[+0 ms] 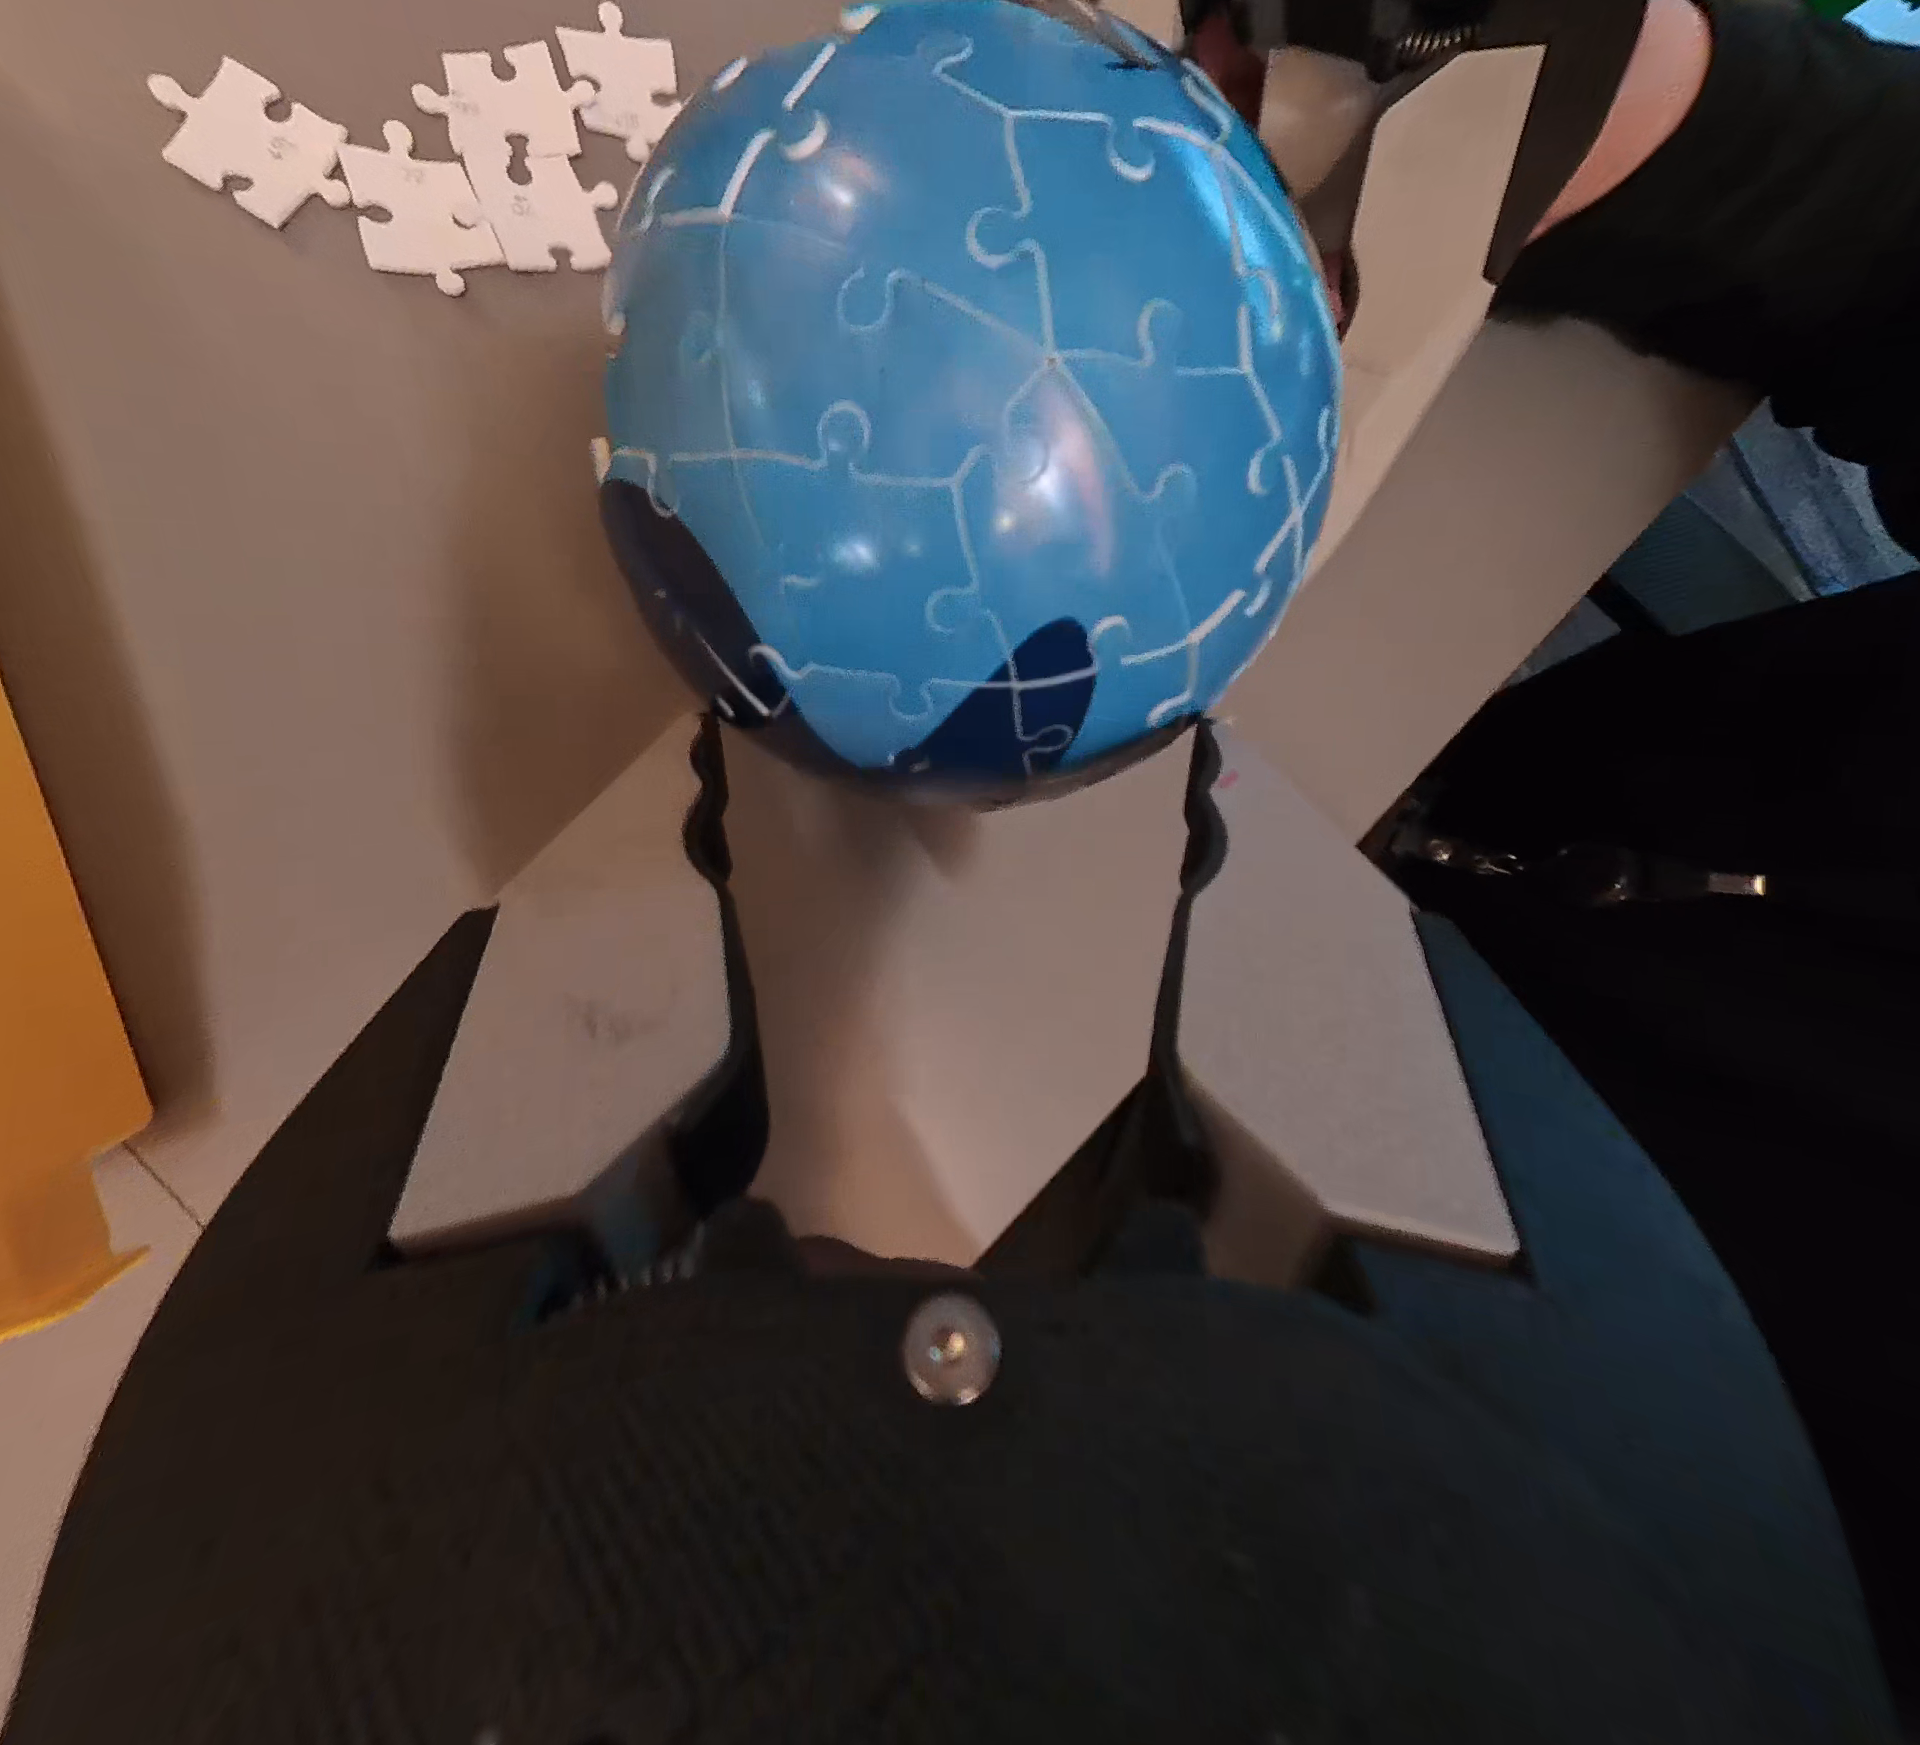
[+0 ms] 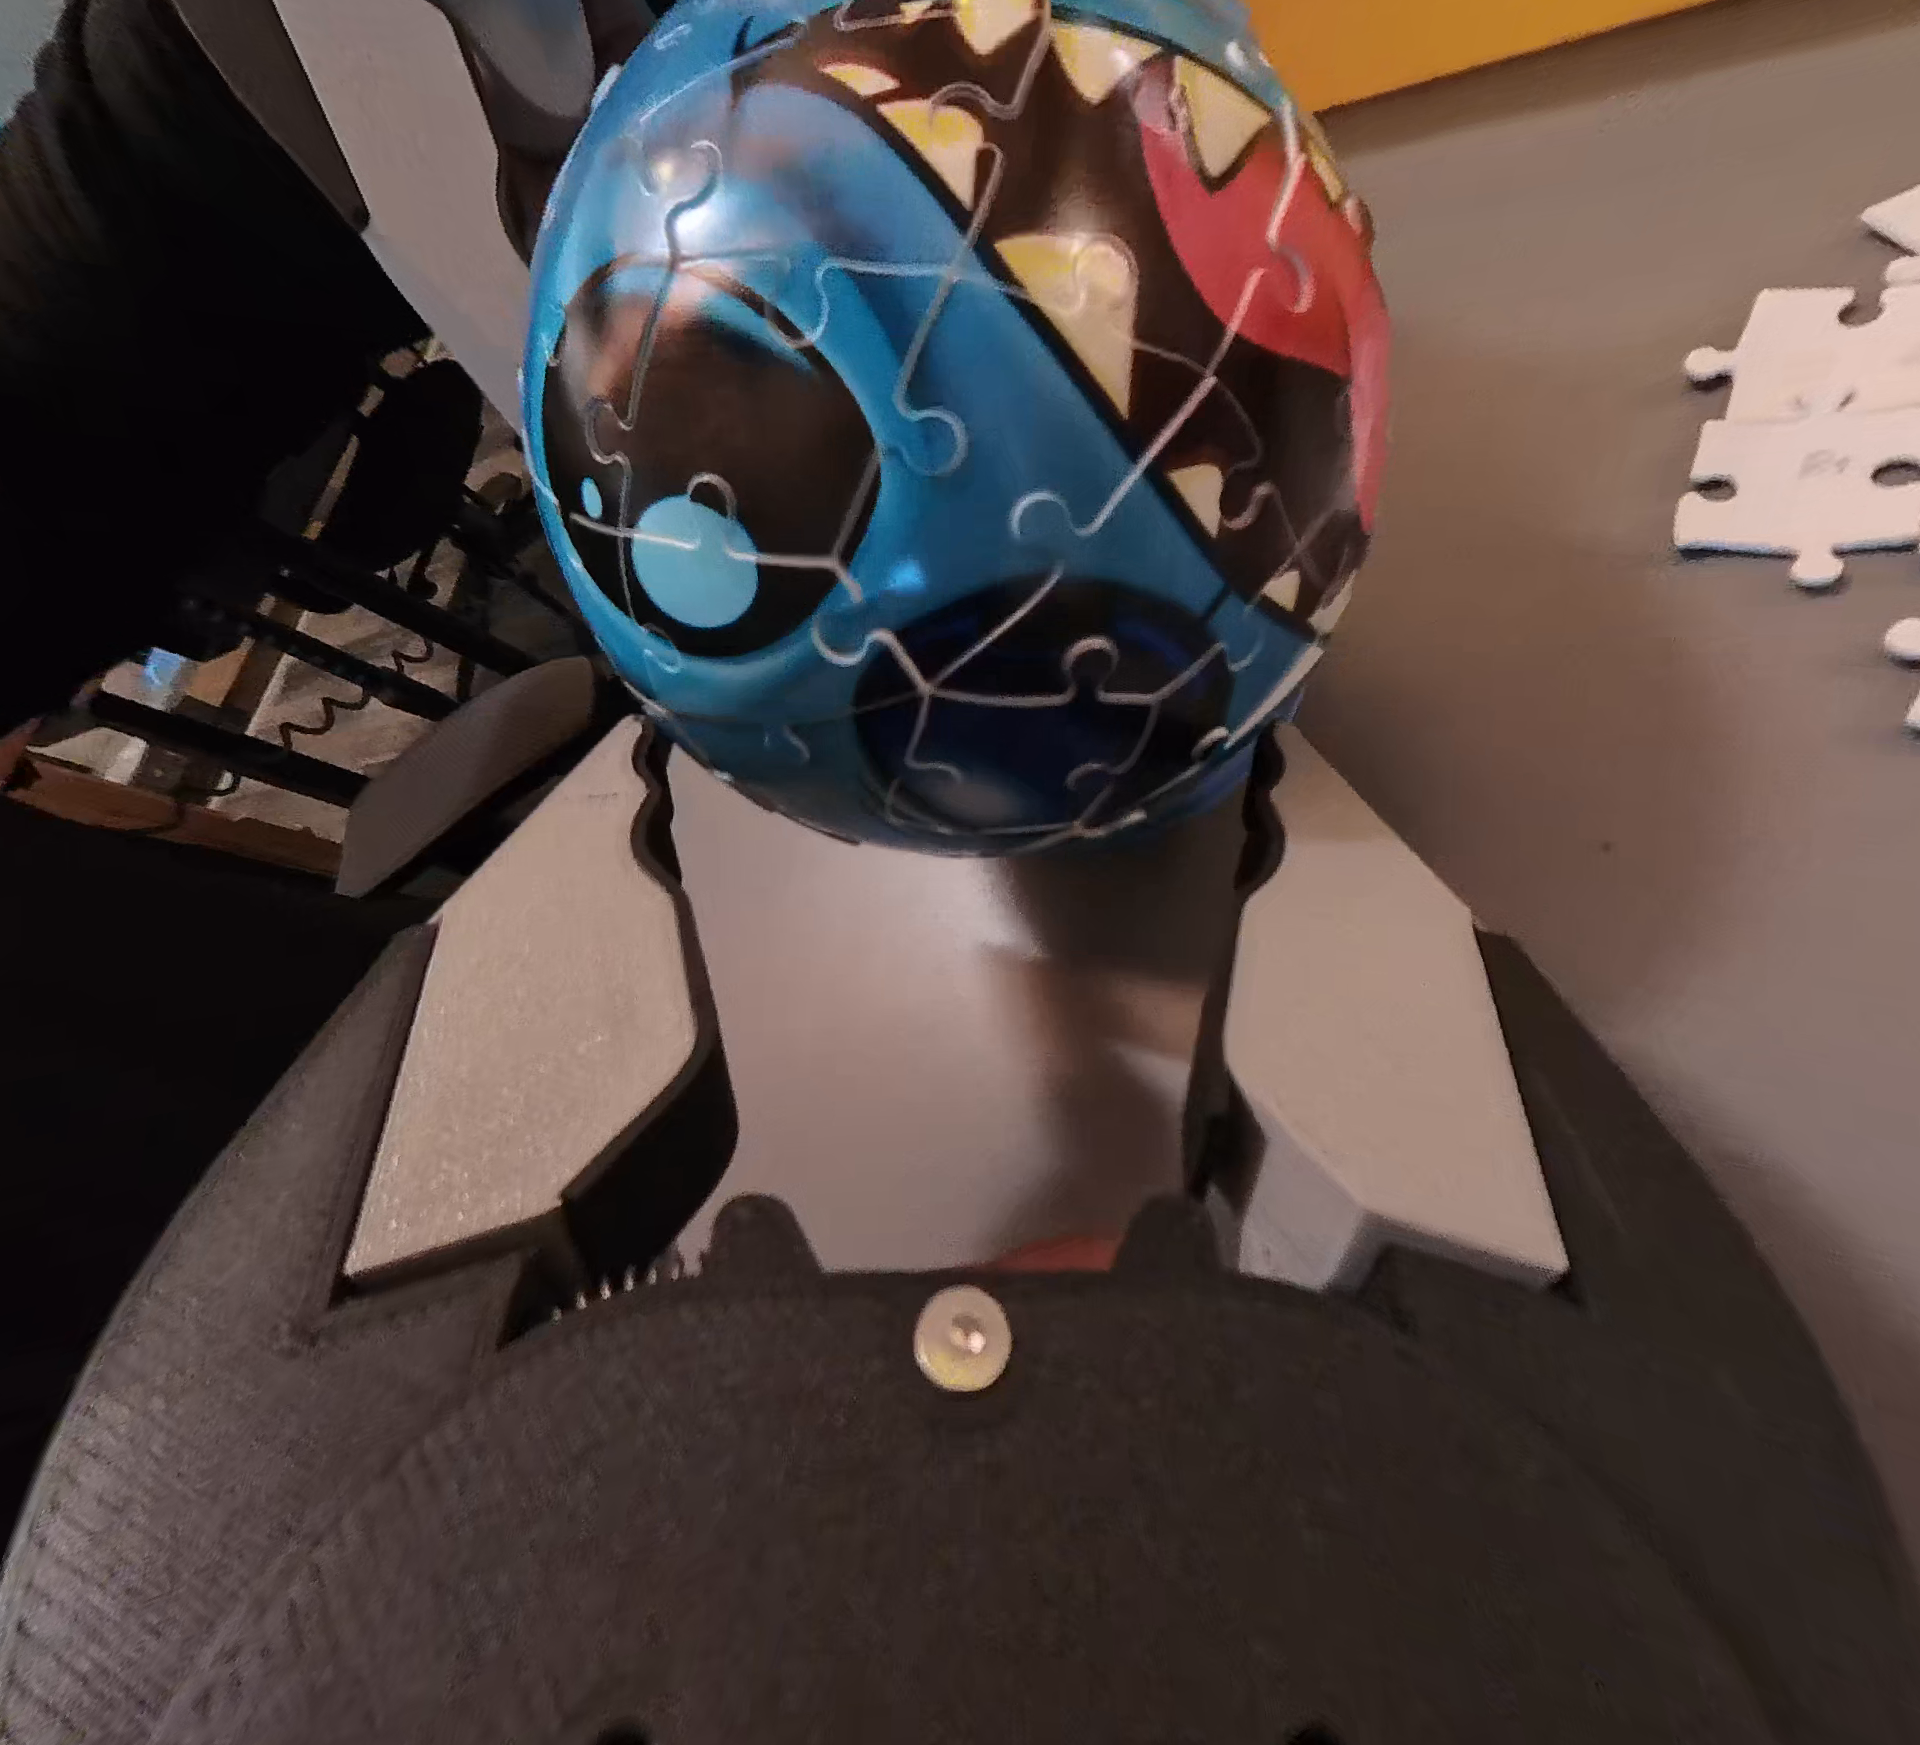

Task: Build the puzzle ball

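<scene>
Left wrist view: grey table [image 1: 312, 552] under the work, its near edge falling away to dark floor on the right; a yellow board [image 1: 52, 1020] stands at the left margin.
Puzzle ball [image 1: 966, 386]: held in the air above the table between both grippers; blue shell of interlocked curved pieces, mostly closed, with a gap suspected at its top edge, not clear.
Left gripper [image 1: 951, 729]: jaws at medium spread, tips bearing on the ball's lower flanks.
Right gripper [image 2: 956, 760]: jaws likewise spread, seated on the ball from the opposite side.
Loose pieces [image 1: 416, 168]: white backs up, clustered on the table beyond the ball, well apart from it.
Handling judgement: light, hollow, glossy and slippery; seams likely to spring under a hard squeeze. Grip across the widest part, on finished seams, with modest pressure.
Open room: free table toward the loose pieces; tighter near the table edge and the person's dark sleeve [image 1: 1766, 168].
</scene>
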{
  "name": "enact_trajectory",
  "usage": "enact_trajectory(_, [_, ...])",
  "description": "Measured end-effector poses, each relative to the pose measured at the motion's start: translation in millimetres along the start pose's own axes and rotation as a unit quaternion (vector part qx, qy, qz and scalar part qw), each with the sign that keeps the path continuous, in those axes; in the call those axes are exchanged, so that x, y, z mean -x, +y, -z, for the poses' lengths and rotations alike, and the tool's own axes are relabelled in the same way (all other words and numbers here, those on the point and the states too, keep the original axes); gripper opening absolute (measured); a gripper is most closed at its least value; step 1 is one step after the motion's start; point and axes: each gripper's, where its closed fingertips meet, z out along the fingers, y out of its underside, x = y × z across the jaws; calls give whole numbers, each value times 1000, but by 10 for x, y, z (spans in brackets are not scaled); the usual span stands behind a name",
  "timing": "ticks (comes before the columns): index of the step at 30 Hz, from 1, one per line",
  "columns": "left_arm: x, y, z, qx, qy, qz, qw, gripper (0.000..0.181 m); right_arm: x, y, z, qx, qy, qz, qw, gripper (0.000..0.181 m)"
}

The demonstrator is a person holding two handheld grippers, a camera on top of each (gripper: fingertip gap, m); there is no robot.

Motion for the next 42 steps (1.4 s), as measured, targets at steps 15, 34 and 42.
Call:
enact_trajectory(15, [303, -32, 326, -113, -89, -30, 989, 89, -35, 314, 161, 53, 55, 58, 995, 85])
enact_trajectory(34, [381, -77, -169, -120, -144, -309, 932, 93, -279, -218, 111, -7, 239, 408, 881, 111])
enact_trajectory(42, [375, -20, -263, -129, -128, -291, 939, 84, -107, -359, 114, -15, 195, 399, 896, 110])
